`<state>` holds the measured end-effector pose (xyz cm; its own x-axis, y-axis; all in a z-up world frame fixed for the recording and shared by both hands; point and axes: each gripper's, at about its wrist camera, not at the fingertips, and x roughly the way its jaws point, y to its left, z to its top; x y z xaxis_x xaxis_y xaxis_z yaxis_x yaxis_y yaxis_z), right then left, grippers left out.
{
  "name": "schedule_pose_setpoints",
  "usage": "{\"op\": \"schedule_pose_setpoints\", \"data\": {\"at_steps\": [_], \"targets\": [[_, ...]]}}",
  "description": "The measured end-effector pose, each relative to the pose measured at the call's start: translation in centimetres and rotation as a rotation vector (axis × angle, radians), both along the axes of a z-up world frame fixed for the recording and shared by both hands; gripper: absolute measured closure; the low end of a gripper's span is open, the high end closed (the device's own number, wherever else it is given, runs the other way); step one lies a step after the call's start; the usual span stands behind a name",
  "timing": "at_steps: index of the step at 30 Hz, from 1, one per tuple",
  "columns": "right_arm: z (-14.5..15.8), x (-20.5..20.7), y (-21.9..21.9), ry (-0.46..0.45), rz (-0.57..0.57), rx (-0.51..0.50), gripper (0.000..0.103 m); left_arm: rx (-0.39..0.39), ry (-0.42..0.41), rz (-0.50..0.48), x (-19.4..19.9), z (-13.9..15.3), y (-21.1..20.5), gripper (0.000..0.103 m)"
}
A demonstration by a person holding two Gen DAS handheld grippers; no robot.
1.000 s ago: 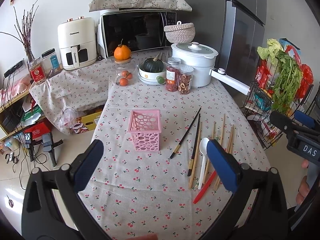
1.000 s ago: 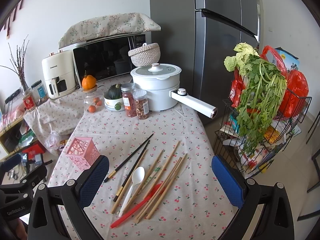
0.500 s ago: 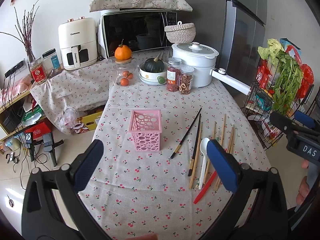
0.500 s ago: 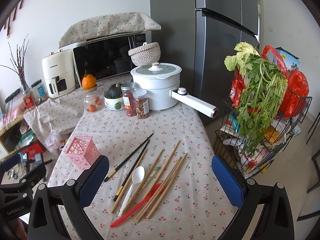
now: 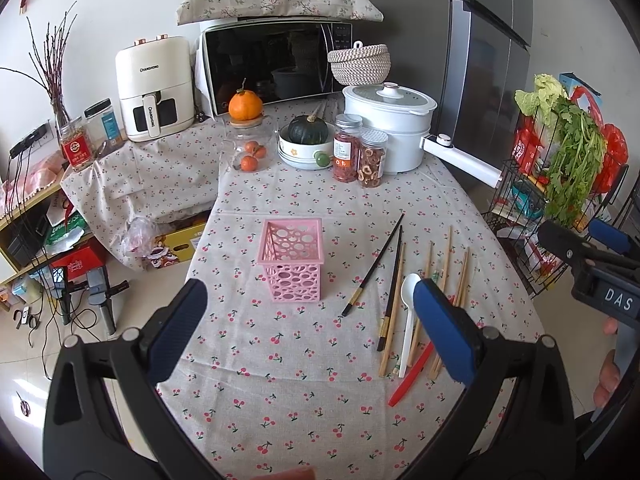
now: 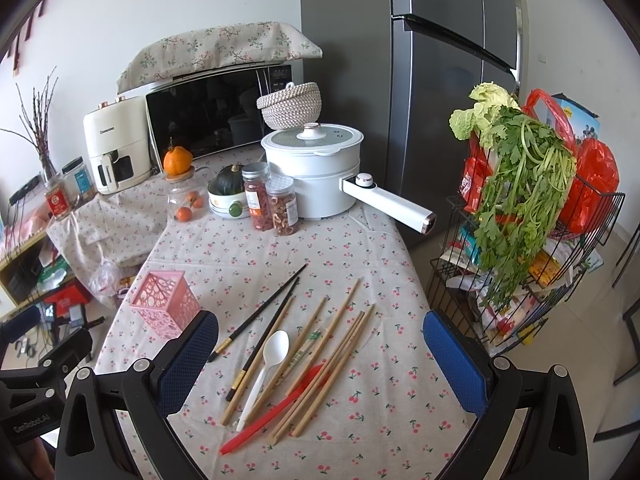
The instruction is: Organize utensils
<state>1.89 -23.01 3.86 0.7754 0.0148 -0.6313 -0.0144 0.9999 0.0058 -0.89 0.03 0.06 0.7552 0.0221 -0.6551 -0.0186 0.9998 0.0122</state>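
Note:
A pink perforated basket (image 5: 293,264) stands empty on the cherry-print tablecloth (image 5: 280,380); it also shows in the right wrist view (image 6: 164,304). To its right lie two black chopsticks (image 6: 260,312), several wooden chopsticks (image 6: 332,356), a white spoon (image 6: 268,364) and a red utensil (image 6: 276,412). The white spoon (image 5: 408,312) also shows in the left wrist view. My left gripper (image 5: 316,336) is open and empty, above the near table. My right gripper (image 6: 320,364) is open and empty, just short of the utensils.
At the table's far end stand a white pot (image 6: 316,168) with a long handle (image 6: 388,204), two spice jars (image 6: 272,204), a squash bowl (image 6: 228,196) and a glass jar (image 6: 182,204). A wire rack with greens (image 6: 520,208) stands right of the table.

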Motion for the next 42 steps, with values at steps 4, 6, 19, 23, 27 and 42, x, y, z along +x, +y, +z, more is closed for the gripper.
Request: {"op": "schedule_pose_setpoints", "data": {"at_steps": [4, 6, 19, 23, 27, 42], "targets": [[-0.3, 0.0, 0.0, 0.001, 0.0, -0.001, 0.0, 0.002, 0.0, -0.001, -0.1, 0.0, 0.0, 0.001], [-0.3, 0.0, 0.0, 0.002, 0.0, -0.001, 0.0, 0.002, 0.0, 0.0, 0.0, 0.0, 0.0, 0.001], [-0.3, 0.1, 0.0, 0.005, 0.002, -0.002, 0.0, 0.02, -0.003, 0.002, 0.0, 0.0, -0.1, 0.001], [-0.4, 0.1, -0.1, 0.007, 0.0, -0.001, 0.0, 0.014, 0.001, -0.011, 0.1, -0.2, -0.1, 0.001], [-0.5, 0.2, -0.2, 0.012, 0.001, -0.002, 0.0, 0.008, 0.012, -0.035, 0.6, -0.3, -0.5, 0.001], [-6.1, 7.7, -5.4, 0.295, -0.071, 0.064, 0.0, 0.005, 0.216, -0.188, 9.7, -2.3, -4.6, 0.001]]}}
